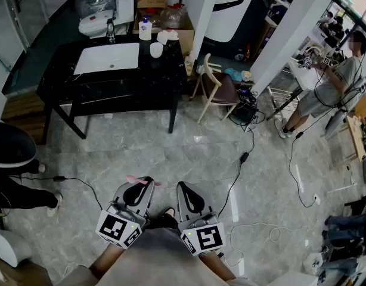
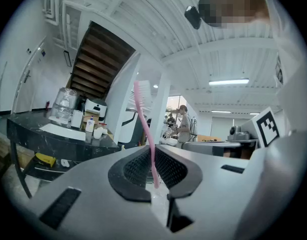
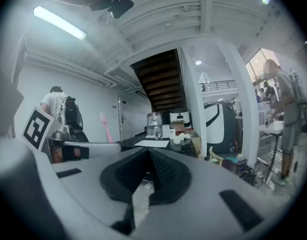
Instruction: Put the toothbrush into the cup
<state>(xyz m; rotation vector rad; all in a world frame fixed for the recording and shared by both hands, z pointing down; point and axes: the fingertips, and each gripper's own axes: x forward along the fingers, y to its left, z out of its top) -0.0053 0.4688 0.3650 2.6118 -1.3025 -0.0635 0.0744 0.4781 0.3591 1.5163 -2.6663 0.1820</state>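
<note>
A pink toothbrush (image 1: 141,180) is clamped in my left gripper (image 1: 142,185), low in the head view above the marble floor. In the left gripper view the toothbrush (image 2: 145,129) stands upright between the dark pads (image 2: 136,166), with the left gripper (image 2: 152,154) shut on its handle. My right gripper (image 1: 182,187) sits just to its right, and its jaws (image 3: 148,151) meet with nothing between them. The white cup (image 1: 156,49) stands far ahead on the black washstand (image 1: 159,82), right of the white sink (image 1: 106,58). The cup (image 2: 97,133) looks small and distant past the left gripper.
A soap bottle (image 1: 145,28) and boxes stand behind the cup. A wooden chair (image 1: 216,88) and a white pillar (image 1: 201,11) are right of the washstand. Cables (image 1: 239,165) run over the floor. A person (image 1: 326,85) stands at the far right beside a table.
</note>
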